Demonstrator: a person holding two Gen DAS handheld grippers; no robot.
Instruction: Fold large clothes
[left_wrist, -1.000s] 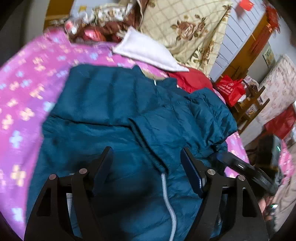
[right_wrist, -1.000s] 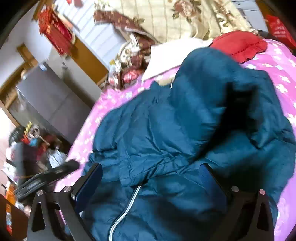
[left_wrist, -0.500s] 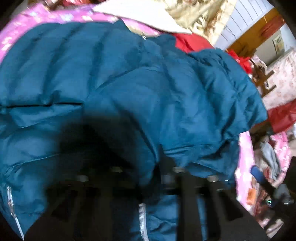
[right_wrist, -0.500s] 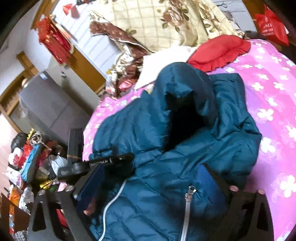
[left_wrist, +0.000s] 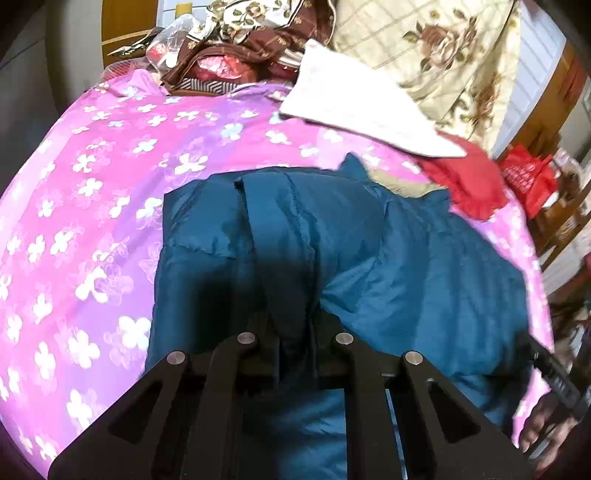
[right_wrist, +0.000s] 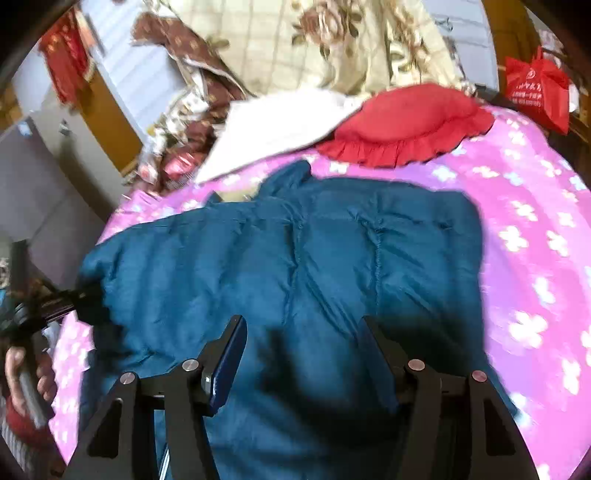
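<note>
1. Left gripper (left_wrist: 295, 332): jaws drawn close together, pinching a strip of the blue jacket (left_wrist: 406, 266) that runs up between them. Fabric fills the gap.
2. Right gripper (right_wrist: 301, 332): jaws spread wide, nothing between them; it hangs above the near part of the jacket (right_wrist: 295, 266). Whether the tips touch the cloth cannot be told.
3. Right wrist view, near left: a hand (right_wrist: 22, 373) grips the handle of the other gripper, whose tip meets the jacket's left edge.
4. Left wrist view, near right: fingers (left_wrist: 543, 424) around a dark handle, partly cut off by the frame edge.
5. Jacket: quilted, dark blue, lying on the pink flowered bedcover (left_wrist: 92, 221), roughly in the middle of the bed. It is bunched into thick folds, with bare bedcover on both sides.
6. Just beyond the jacket's far edge: a red frilled cushion (right_wrist: 402, 125) on the bedcover, close to the jacket but apart from it.
7. Left of the cushion, overlapping it: a white folded cloth (right_wrist: 273, 129).
8. Farther: a cream quilt with rose print (right_wrist: 295, 44), heaped up behind the white cloth.
9. Far right, off the bed: a red bag (right_wrist: 535, 88).
</note>
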